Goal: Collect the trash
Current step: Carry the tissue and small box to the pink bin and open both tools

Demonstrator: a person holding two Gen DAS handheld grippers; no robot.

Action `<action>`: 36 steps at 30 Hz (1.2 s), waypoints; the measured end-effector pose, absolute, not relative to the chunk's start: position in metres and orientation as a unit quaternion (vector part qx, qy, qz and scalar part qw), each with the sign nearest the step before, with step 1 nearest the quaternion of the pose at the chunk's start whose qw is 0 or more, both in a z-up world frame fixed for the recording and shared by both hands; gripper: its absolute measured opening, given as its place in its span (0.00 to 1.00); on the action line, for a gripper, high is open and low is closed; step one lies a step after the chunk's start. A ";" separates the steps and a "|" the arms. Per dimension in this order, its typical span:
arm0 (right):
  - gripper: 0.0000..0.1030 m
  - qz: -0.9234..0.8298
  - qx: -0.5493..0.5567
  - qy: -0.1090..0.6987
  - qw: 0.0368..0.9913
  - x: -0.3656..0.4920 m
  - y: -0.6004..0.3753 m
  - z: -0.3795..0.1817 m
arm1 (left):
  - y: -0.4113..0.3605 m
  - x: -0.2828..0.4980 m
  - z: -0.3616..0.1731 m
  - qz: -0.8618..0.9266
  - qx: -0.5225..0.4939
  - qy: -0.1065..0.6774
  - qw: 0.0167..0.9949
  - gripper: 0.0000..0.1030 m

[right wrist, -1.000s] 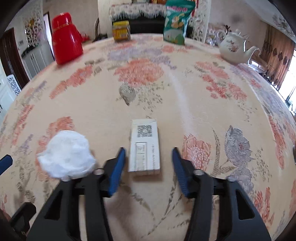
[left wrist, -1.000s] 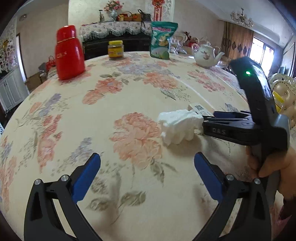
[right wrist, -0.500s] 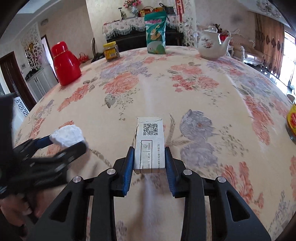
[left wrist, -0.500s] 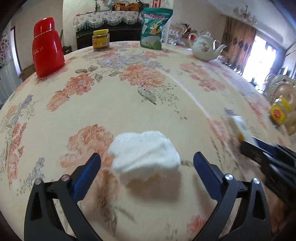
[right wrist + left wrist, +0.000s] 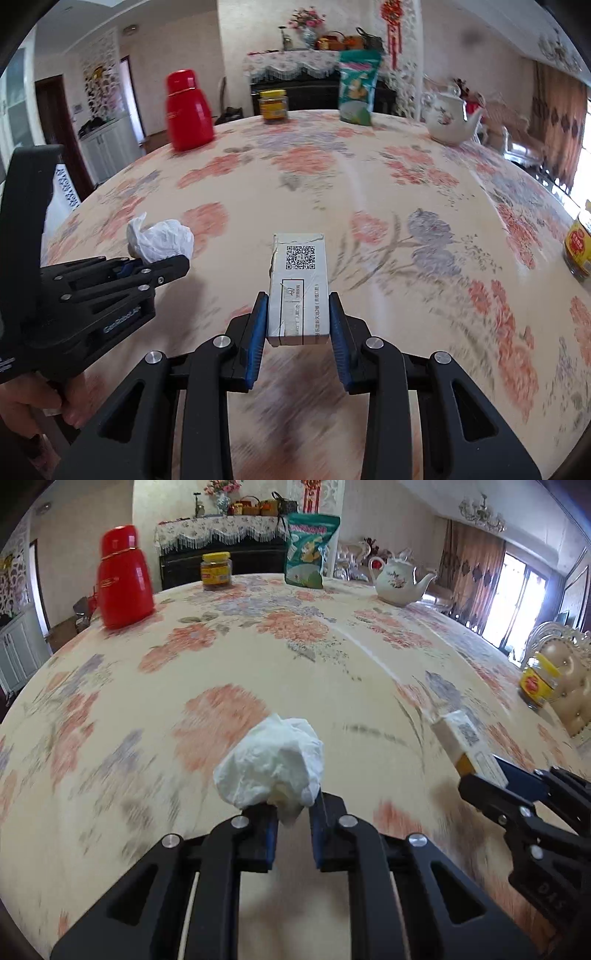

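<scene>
Both grippers angled down toward the floral tablecloth (image 5: 258,657), side by side, the left a little to the left of the right. The left gripper (image 5: 293,814) had its blue pads pinched tight on the lower edge of a crumpled white tissue (image 5: 273,762), which bulged up and forward beyond the fingertips, a rounded wad with no clear long axis. A hand (image 5: 26,406) gripped its handle at the lower left of the right wrist view, where the tissue (image 5: 160,240) stood out past the black fingers.

The right gripper (image 5: 299,321) was closed on a small white carton (image 5: 299,284), its pads pressing the two long sides near the nearer end. The carton's long axis ran straight out along the fingers, away from the holder, its printed face with the square code turned up. From the left wrist view the carton (image 5: 467,744) appeared lifted above the cloth, tilted up toward its far end.

Farther back on the table stood a red flask (image 5: 123,578), a yellow-lidded jar (image 5: 216,570), a green snack bag (image 5: 308,550) and a white teapot (image 5: 397,581).
</scene>
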State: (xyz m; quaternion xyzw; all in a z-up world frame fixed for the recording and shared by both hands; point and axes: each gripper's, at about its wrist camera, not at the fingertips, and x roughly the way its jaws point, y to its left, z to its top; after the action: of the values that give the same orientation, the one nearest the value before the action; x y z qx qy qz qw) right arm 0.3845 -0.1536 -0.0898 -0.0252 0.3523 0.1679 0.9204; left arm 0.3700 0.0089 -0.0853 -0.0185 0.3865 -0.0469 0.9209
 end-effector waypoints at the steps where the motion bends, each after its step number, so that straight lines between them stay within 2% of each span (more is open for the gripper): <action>1: 0.31 0.170 -0.026 0.348 0.921 0.375 -0.151 -0.089 | 0.013 0.355 -0.083 -0.046 -0.020 0.382 0.923 0.14; 15: 0.31 0.192 -0.018 0.320 0.928 0.266 -0.127 -0.088 | 0.041 0.203 -0.063 -0.045 -0.020 0.316 0.947 0.14; 36: 0.31 0.205 -0.022 0.287 0.936 0.210 -0.102 -0.077 | 0.074 0.125 -0.052 -0.015 -0.023 0.260 0.965 0.15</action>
State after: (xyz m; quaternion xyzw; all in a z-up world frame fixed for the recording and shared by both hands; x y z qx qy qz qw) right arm 0.2103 -0.1017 -0.0768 -0.0223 0.2872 0.2046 0.9355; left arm 0.1252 0.0743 -0.0519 -0.0225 0.2602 -0.0147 0.9652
